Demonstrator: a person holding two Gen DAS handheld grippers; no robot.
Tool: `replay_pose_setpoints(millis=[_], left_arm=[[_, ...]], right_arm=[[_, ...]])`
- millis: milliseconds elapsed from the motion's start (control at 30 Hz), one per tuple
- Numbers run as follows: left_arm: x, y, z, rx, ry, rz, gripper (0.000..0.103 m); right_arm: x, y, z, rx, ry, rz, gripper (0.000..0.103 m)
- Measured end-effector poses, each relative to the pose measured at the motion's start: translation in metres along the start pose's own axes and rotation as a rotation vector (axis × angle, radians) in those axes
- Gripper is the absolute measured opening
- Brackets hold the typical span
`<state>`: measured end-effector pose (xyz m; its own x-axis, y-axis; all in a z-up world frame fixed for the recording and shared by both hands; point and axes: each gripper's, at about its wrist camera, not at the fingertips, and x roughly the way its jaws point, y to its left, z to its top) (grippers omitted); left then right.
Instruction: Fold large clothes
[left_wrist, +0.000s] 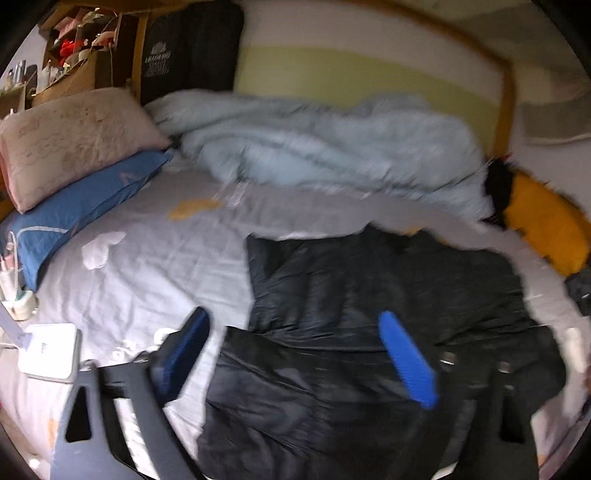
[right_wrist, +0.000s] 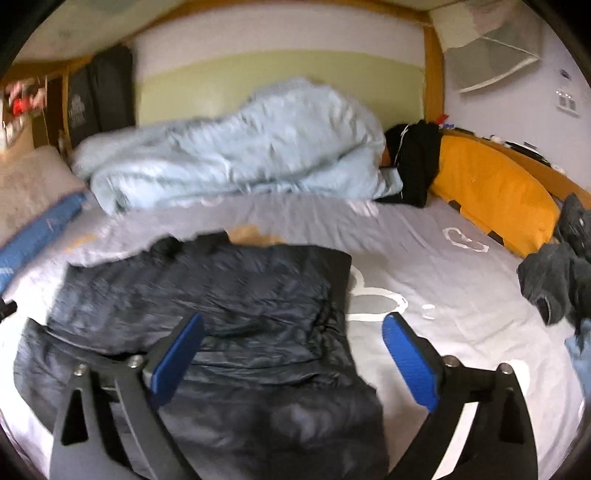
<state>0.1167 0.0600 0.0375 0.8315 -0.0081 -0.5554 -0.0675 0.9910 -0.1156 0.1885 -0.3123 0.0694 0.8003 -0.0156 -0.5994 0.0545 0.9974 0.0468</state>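
- left wrist view: the left gripper (left_wrist: 295, 354) has its jaws spread wide with nothing between them, above the near left part of the dark puffer jacket (left_wrist: 388, 332), which lies part-folded on the grey bed sheet (left_wrist: 147, 266) and extends mostly to the right.
- right wrist view: the right gripper (right_wrist: 291, 360), jaws also wide apart and empty, hangs over the dark puffer jacket's (right_wrist: 221, 314) right edge; the garment extends left, so each hand is nearest its own side.

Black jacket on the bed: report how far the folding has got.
Done: black jacket lies on the sheet with its top part folded over the lower. In hand: nothing; left gripper and right gripper are open, empty. Left: the dark clothes pile looks unfolded.
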Motion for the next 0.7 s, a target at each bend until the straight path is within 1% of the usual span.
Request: replay_pose_setpoints(millis=[100, 200, 267, 367, 467, 567, 633, 700], left_arm=[[-0.023, -0.009, -0.004, 0.015, -0.042, -0.041, 0.102], [-0.037, -0.016, -0.009, 0.038, -0.082, -0.048, 0.103], [-0.038, -0.017, -0.013, 0.035, -0.063, -0.068, 0.103], [-0.036, -0.017, -0.025, 0.022, -0.018, -0.084, 0.103], [-0.035, -0.020, -0.037, 0.042, -0.002, -0.066, 0.103], [-0.037, -0.023, -0.046, 0.054, 0.004, -0.074, 0.103], [-0.042, -0.027, -0.052, 0.094, -0.002, -0.093, 0.103], [-0.047, -0.032, -0.059, 0.143, -0.018, -0.093, 0.103]], right_arm=[[-0.024, 0.004, -0.013, 0.050, -0.048, 0.025, 0.103], [-0.039, 0.016, -0.024, 0.005, -0.079, 0.010, 0.103], [-0.050, 0.026, -0.033, -0.029, -0.102, -0.002, 0.103], [-0.060, 0.036, -0.045, -0.062, -0.117, 0.016, 0.103], [-0.066, 0.044, -0.058, -0.078, -0.105, 0.032, 0.103], [-0.064, 0.053, -0.068, -0.101, -0.066, 0.056, 0.103], [-0.060, 0.059, -0.075, -0.117, -0.036, 0.068, 0.103], [-0.053, 0.066, -0.082, -0.134, 0.014, 0.092, 0.103]])
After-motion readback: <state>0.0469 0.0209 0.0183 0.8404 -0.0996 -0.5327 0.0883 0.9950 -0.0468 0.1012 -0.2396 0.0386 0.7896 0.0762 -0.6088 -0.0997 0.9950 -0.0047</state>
